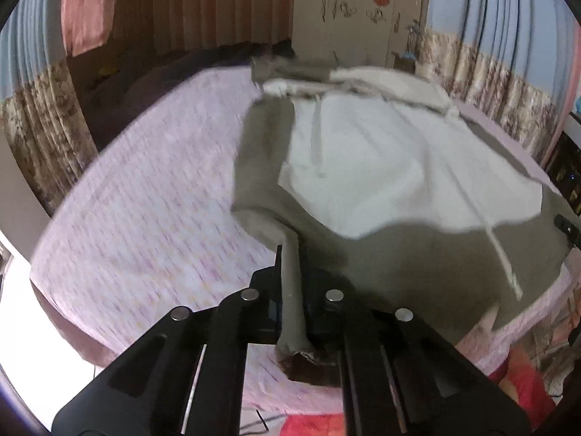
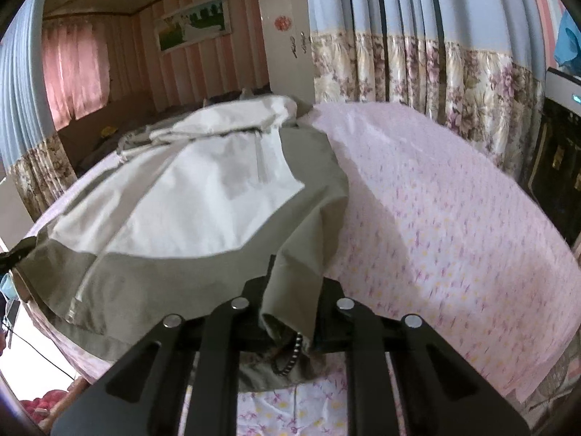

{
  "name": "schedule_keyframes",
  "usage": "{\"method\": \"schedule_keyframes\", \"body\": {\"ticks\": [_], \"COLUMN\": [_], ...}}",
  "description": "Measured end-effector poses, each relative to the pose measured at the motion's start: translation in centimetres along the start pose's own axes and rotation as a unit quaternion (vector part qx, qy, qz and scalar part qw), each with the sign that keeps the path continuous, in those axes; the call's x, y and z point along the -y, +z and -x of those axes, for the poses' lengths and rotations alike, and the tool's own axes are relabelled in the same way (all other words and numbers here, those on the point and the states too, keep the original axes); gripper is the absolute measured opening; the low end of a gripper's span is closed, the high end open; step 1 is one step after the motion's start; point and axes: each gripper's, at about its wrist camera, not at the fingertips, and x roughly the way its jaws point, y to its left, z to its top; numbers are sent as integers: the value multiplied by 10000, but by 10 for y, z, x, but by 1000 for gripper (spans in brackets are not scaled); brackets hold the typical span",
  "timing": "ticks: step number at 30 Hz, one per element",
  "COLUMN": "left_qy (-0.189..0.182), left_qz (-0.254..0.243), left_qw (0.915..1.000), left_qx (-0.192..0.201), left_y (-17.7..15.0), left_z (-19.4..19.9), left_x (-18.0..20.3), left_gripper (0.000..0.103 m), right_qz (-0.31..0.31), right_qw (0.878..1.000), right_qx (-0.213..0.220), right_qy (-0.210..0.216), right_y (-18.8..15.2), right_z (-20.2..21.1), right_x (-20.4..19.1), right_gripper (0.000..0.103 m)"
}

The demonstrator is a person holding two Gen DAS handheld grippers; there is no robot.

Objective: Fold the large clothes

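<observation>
Left tool [image 1: 290, 272] clenched on an olive fold of the jacket [image 1: 381, 167], olive-and-white jacket spread zipper-up across the pink floral bed [image 1: 145, 189] — hood toward the far wardrobe [image 1: 356, 11], right tool [image 2: 294, 279] gripping the jacket's opposite olive edge, floral curtains [image 2: 417, 69] behind.

bed, pink floral sheet [image 2: 435, 218] | blue-floral curtains [image 2: 417, 54] | white wardrobe [image 1: 359, 11] | pink-striped walls [image 2: 203, 58]

The jacket [image 1: 363, 167] lies spread on the bed [image 1: 145, 200], curtains [image 2: 417, 58] behind, a wardrobe [image 1: 348, 14] beyond.
</observation>
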Motion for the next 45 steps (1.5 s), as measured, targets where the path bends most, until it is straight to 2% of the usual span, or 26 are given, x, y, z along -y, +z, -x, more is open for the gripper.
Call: {"method": "schedule_keyframes", "body": {"ticks": [3,8,12,18,22,31,40,42,45], "left_qy": [-81,24,66,187,259,505,730,814,903], "left_qz": [94,-110,-167,-245,-227,-410,-555,-633,-703], "left_qw": [9994,9971,9957,9949,9949,9928,9855,9847,9857], "left_qx": [325,758,912,964,951,1007,1431,1402,1238], "left_y": [29,70,101,141,177,257,362,378,392], "left_z": [9,14,10,-7,-29,-84,-113,-126,-156], "left_x": [-7,-3,-6,-6,-9,-11,-12,-10,-12], "left_gripper": [4,4,4,4,4,4,4,4,4], "right_qz": [130,543,861,1219,1280,1696,1817,1779,1668], "right_qw": [9997,9970,9933,9885,9882,9819,9772,9787,9837], "right_qx": [183,533,765,885,830,838,1041,949,549], "right_qy": [124,165,119,133,162,-75,-343,-389,-389], "right_y": [18,58,92,138,174,256,346,363,373], "right_z": [6,9,7,-7,-34,-103,-145,-159,-199], "right_x": [-5,-18,-24,-35,-37,-56,-76,-77,-74], "right_gripper": [15,15,15,14,14,14,14,14,14]}}
